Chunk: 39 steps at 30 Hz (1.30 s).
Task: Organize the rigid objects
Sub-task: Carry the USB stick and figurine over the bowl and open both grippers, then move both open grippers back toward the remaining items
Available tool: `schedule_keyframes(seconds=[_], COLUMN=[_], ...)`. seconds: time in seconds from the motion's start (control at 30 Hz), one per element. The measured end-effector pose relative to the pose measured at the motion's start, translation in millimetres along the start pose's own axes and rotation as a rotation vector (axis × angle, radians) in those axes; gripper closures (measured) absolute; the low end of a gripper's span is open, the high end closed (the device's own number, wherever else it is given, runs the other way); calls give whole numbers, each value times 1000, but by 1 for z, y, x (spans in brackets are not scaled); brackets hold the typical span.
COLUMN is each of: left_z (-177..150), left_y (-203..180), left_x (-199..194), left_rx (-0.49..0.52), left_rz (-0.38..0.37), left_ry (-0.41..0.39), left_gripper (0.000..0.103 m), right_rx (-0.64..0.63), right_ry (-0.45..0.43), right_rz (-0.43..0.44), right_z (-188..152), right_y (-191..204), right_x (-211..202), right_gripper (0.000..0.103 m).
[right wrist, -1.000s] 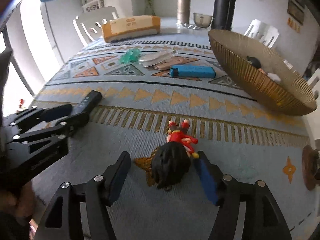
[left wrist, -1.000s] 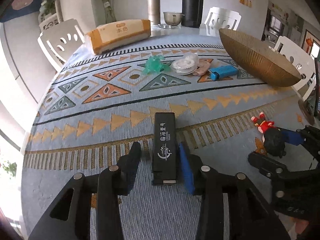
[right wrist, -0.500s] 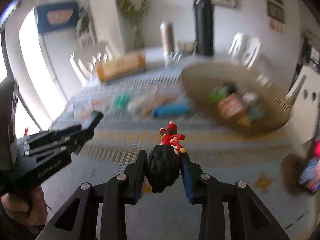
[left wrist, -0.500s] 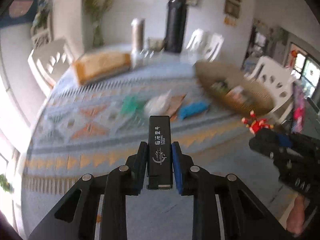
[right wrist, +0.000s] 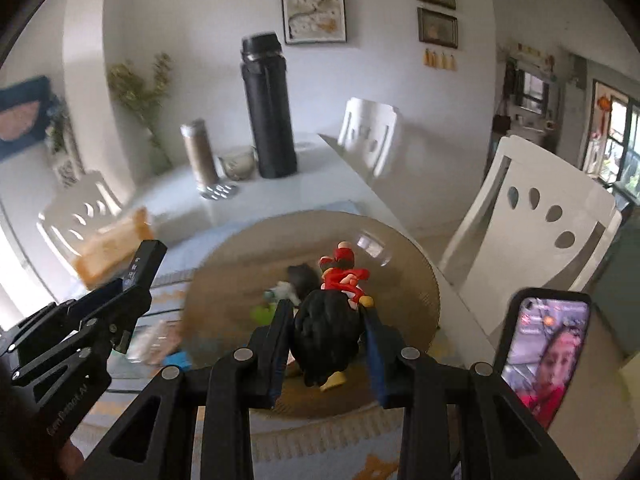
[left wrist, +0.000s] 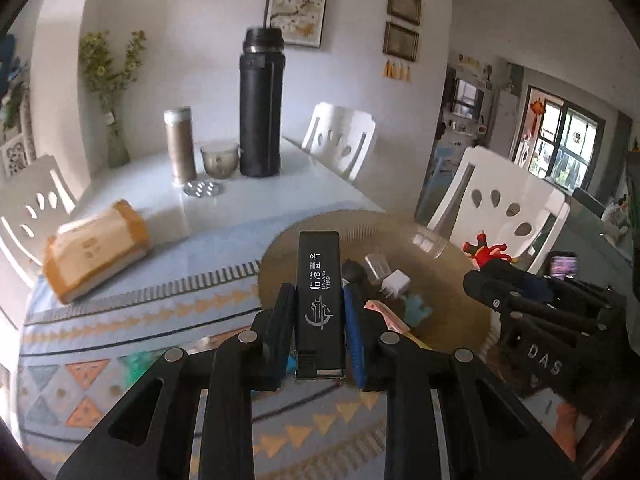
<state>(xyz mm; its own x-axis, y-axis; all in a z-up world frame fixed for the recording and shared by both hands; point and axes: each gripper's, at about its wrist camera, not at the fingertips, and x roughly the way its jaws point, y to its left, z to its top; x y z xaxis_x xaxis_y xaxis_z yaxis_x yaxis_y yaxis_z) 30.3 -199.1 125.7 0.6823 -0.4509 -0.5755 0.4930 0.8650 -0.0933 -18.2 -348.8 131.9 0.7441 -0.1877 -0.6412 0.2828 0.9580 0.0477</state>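
Gripping a flat black rectangular lighter with white lettering [left wrist: 319,300] between nearly closed left tongs [left wrist: 318,312], pads pressing both long sides, its far end sticking out past the fingertips. Holding it clear of the patterned blue cloth on the tabletop [left wrist: 120,344], just before the near rim of the wide ribbed golden-brown bowl [left wrist: 400,224]. Clamping right tongs [right wrist: 326,320] on the black-haired head of a small toy figure in red clothing [right wrist: 340,276], its red body pointing away from the fingertips. Hanging that figure above the same bowl [right wrist: 412,280], over blurred small items lying inside. Showing, beyond the left tongs inside the bowl, a white plug adapter [left wrist: 394,282] and a pale blue plastic piece [left wrist: 416,308]. Standing just right of the right tongs: a black smartphone with a lit screen [right wrist: 544,344].
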Motion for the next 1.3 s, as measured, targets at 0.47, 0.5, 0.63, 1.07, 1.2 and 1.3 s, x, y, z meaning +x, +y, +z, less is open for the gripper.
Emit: schedule_keyframes(seconds=[0.47, 0.5, 0.63, 1.07, 1.2, 1.3], left_z=[-10, -11, -25, -140, -153, -154], left_y=[12, 16, 33, 137, 144, 135], left_x=[8, 2, -29, -68, -70, -76], left_rx=[0, -9, -28, -230, -250, -204], left_rz=[1, 6, 52, 287, 313, 338], left_ry=[46, 45, 27, 104, 93, 47], left_gripper=[57, 57, 57, 34, 34, 31], right_rx=[-45, -54, -101, -306, -292, -227], right_ry=[31, 23, -16, -19, 38, 113], right_rz=[-12, -6, 44, 251, 286, 292], right_z=[-8, -9, -17, -104, -122, -126], right_y=[8, 12, 40, 143, 148, 137], right_x=[17, 12, -15, -19, 2, 21], right_gripper=[60, 59, 46, 40, 40, 40])
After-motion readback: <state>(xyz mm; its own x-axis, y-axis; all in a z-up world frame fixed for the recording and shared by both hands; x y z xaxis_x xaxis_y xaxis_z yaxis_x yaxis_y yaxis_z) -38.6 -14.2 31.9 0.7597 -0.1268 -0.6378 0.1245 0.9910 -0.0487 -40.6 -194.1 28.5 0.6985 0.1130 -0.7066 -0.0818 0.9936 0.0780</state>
